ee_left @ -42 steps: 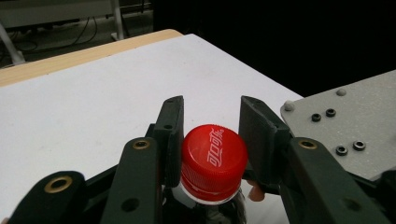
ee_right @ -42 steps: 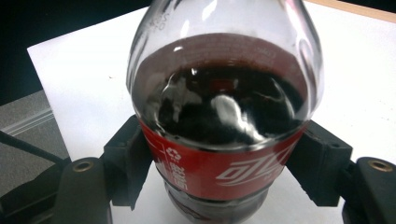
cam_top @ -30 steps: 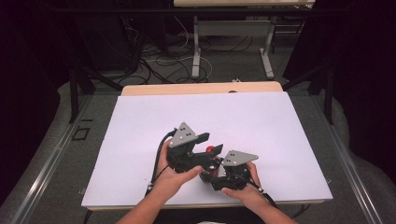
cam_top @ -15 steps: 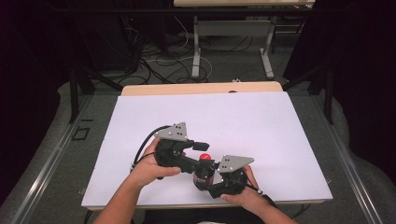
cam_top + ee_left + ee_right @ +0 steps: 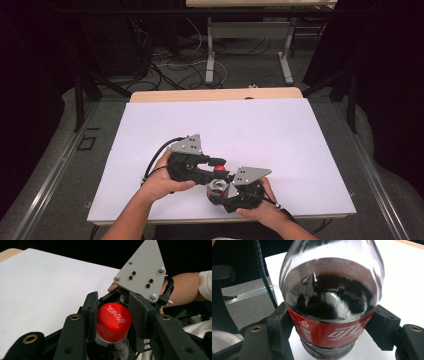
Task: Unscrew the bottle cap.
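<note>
At the near edge of the table (image 5: 300, 150) | my right hand-held gripper (image 5: 329, 340) is clamped on the cola bottle (image 5: 329, 305) at its label, to keep it upright and steady | my left hand-held gripper (image 5: 112, 322) has just closed on the red cap (image 5: 113, 321), so I judge unscrewing is next.

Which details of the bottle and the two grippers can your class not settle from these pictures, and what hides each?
- Bottle base: right gripper view, cut off by the bottom edge.
- Cap seal ring: left gripper view, covered by the left gripper pads.
- Label text: high view, too small; right gripper hides its sides.
</note>
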The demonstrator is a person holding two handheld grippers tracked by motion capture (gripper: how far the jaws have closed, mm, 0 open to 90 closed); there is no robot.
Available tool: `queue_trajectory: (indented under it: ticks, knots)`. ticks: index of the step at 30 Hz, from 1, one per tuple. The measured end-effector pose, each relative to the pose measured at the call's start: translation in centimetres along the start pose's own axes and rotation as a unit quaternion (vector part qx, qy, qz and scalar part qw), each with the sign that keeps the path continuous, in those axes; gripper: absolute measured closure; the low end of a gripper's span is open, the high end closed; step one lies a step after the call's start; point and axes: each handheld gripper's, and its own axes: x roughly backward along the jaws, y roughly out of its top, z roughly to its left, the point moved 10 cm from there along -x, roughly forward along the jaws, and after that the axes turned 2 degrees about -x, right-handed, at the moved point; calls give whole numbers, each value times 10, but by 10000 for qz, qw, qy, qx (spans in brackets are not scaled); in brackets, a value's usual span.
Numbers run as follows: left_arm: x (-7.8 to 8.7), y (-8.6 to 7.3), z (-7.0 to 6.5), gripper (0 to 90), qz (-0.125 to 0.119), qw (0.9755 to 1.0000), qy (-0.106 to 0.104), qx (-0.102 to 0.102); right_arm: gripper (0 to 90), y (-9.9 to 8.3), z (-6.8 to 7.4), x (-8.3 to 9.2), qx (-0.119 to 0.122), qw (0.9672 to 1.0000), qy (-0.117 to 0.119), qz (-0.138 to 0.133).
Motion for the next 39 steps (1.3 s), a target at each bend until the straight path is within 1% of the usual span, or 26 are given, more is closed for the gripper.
queue_trajectory:
  ticks: [3,5,6,8,13,15,16,17,19,20,21,23,24,25,26,27,28,30,31,32,34,35,36,37,38,39]
  knots:
    - [-1,1,2,618,-42,9998,202,61,289,0,-3,0,-42,9999,-105,2]
    - [-2,1,3,619,-61,9992,379,98,289,0,-4,1,-79,9999,-113,23]
    - [-4,2,3,619,-75,9988,475,108,288,-1,-5,2,-84,9999,-123,72]
    - [-6,3,3,619,-59,9976,677,127,289,0,-8,1,-157,9997,-211,2]
    - [-12,10,5,619,-94,9928,1174,201,289,1,-14,4,-209,9990,-381,-68]
    - [-15,12,6,620,-129,9899,1361,365,288,2,-17,4,-277,9984,-483,-132]
    - [-16,12,7,620,-135,9883,1465,411,289,2,-20,5,-277,9982,-512,-116]
    - [-17,13,8,620,-147,9857,1611,468,289,2,-20,5,-277,9982,-512,-116]
    - [-20,13,8,620,-175,9819,1794,587,288,0,-24,6,-349,9973,-649,-76]
    - [-20,14,10,620,-223,9783,1954,660,288,-1,-24,7,-402,9971,-650,-8]
    - [-22,14,10,620,-288,9755,2057,727,289,-1,-25,7,-427,9968,-680,0]
    - [-23,14,11,620,-408,9666,2370,889,288,-1,-27,6,-399,9965,-732,-50]
    - [-24,14,11,621,-462,9630,2468,975,289,0,-28,6,-387,9962,-771,-96]
    - [-24,13,11,621,-504,9592,2589,1018,288,-1,-29,6,-453,9955,-828,-65]
    - [-25,13,12,621,-525,9564,2678,1040,288,-1,-29,6,-453,9955,-828,-65]
    - [-25,13,11,621,-514,9556,2703,1052,288,-1,-29,6,-474,9953,-841,-65]
    - [-26,14,11,621,-514,9553,2722,1037,288,-1,-29,6,-434,9955,-836,-55]
    - [-27,14,11,620,-477,9560,2700,1044,288,-2,-30,6,-459,9955,-825,-51]
    - [-26,15,11,619,-548,9559,2676,1074,288,-2,-30,6,-472,9954,-837,-59]
    - [-25,16,11,616,-562,9578,2622,1036,288,-1,-30,7,-450,9956,-820,-103]
    - [-25,15,12,588,-553,9609,2498,1060,288,0,-30,8,-389,9963,-768,-88]
    - [-24,15,12,549,-560,9615,2459,1090,289,0,-30,9,-398,9961,-785,-107]
    - [-23,15,12,482,-553,9635,2383,1088,288,0,-27,9,-377,9968,-698,-40]
    - [-22,15,10,482,-531,9652,2309,1106,288,0,-27,9,-377,9968,-698,-40]
    - [-20,15,10,461,-492,9677,2248,1027,288,1,-27,8,-389,9966,-722,-114]
    - [-19,16,10,426,-487,9710,2142,947,288,1,-23,7,-424,9972,-613,-105]
